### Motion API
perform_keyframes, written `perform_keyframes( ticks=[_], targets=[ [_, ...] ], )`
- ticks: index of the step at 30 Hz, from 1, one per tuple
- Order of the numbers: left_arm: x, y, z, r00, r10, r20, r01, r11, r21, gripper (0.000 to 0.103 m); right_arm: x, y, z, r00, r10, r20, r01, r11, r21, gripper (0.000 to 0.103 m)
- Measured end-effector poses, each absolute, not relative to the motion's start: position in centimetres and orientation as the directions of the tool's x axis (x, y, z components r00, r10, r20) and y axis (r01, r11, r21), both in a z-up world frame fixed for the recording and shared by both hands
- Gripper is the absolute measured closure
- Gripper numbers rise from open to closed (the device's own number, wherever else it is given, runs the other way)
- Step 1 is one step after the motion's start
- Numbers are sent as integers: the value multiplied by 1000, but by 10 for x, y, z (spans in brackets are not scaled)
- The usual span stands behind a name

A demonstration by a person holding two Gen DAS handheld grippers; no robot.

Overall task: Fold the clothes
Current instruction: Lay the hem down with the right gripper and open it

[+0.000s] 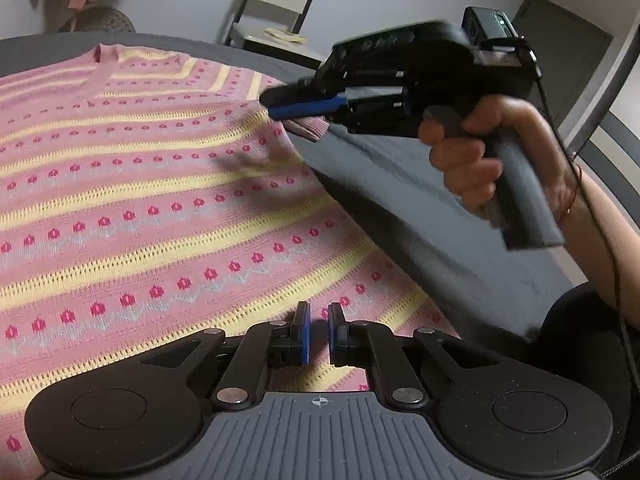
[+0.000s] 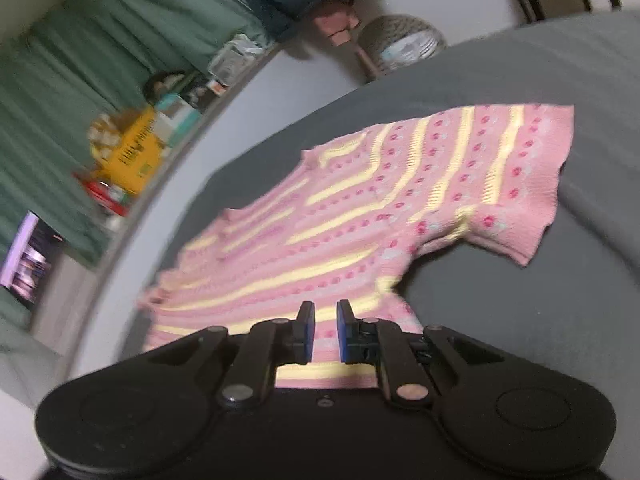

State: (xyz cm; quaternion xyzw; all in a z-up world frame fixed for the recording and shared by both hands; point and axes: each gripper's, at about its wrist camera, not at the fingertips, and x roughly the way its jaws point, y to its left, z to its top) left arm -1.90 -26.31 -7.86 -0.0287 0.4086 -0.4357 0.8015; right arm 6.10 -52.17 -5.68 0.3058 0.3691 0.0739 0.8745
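One pink striped sweater (image 1: 152,184) lies spread flat on the grey bed cover (image 1: 420,208), its hem near the front edge. The left gripper (image 1: 319,334) hangs over the hem, jaws nearly closed on nothing. The right gripper (image 1: 276,106), above the sleeve, likewise holds nothing, jaws narrowly apart.

Dim indoor light, motion blur, fisheye-bent edges.

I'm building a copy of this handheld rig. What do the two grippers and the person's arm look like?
Both grippers, left and right, have black linkage arms with silver pivot pins and blue finger pads. The right one has a grey pistol handle, a top-mounted camera and a black cable. A thin red string circles the wrist; no sleeve shows.
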Motion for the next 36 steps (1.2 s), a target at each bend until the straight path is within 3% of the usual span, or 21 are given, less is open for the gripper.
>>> perform_keyframes(
  ticks=[2, 4, 7, 11, 15, 16, 17, 21, 25, 27, 28, 29, 32, 34, 36],
  targets=[
    [-20, -265, -77, 289, -717, -635, 677, 622, -393, 96, 58, -530, -59, 712, 261, -652, 180, 829, 529, 85],
    [-21, -266, -75, 287, -721, -631, 679, 618, -396, 96, 55, -543, -63, 725, 231, -649, 229, 808, 543, 73],
    [-22, -272, -72, 258, -751, -608, 701, 579, -417, 96, 57, -564, -74, 769, 274, -577, 252, 700, 668, 63],
    [-28, -293, -77, 183, -744, -642, 742, 533, -406, 96, 69, -597, -113, 819, 357, -449, 315, 375, 872, 55],
    [-41, -303, -81, 173, -748, -641, 750, 522, -406, 96, 71, -621, -137, 882, 298, -364, 327, 169, 930, 67],
    [-42, -302, -81, 177, -751, -637, 746, 524, -411, 96, 69, -623, -134, 891, 263, -370, 324, 200, 924, 87],
    [-43, -301, -81, 182, -753, -632, 742, 527, -414, 96, 67, -624, -130, 896, 226, -382, 327, 246, 912, 92],
    [-49, -291, -76, 242, -739, -629, 737, 562, -377, 96, 58, -621, -126, 869, 161, -467, 410, 291, 864, 92],
    [-43, -265, -67, 356, -726, -588, 675, 635, -376, 96, 49, -612, -123, 840, 140, -524, 470, 292, 833, 86],
    [-35, -245, -65, 445, -694, -566, 603, 700, -383, 96, 45, -613, -109, 836, 85, -542, 490, 329, 807, 72],
    [-30, -235, -66, 487, -672, -558, 559, 731, -392, 96, 43, -614, -101, 839, 30, -544, 498, 364, 787, 56],
    [-25, -227, -68, 518, -652, -554, 519, 754, -403, 96, 41, -616, -93, 848, -15, -530, 491, 399, 774, 48],
    [-14, -203, -80, 582, -606, -543, 415, 795, -442, 96, 59, -638, -87, 881, -20, -473, 425, 476, 770, 48],
    [-11, -192, -91, 601, -592, -537, 369, 802, -470, 96, 79, -651, -92, 870, -8, -493, 424, 523, 740, 50],
    [-14, -187, -99, 610, -603, -515, 372, 791, -486, 96, 96, -658, -96, 859, -8, -511, 423, 574, 701, 59]
  ],
)
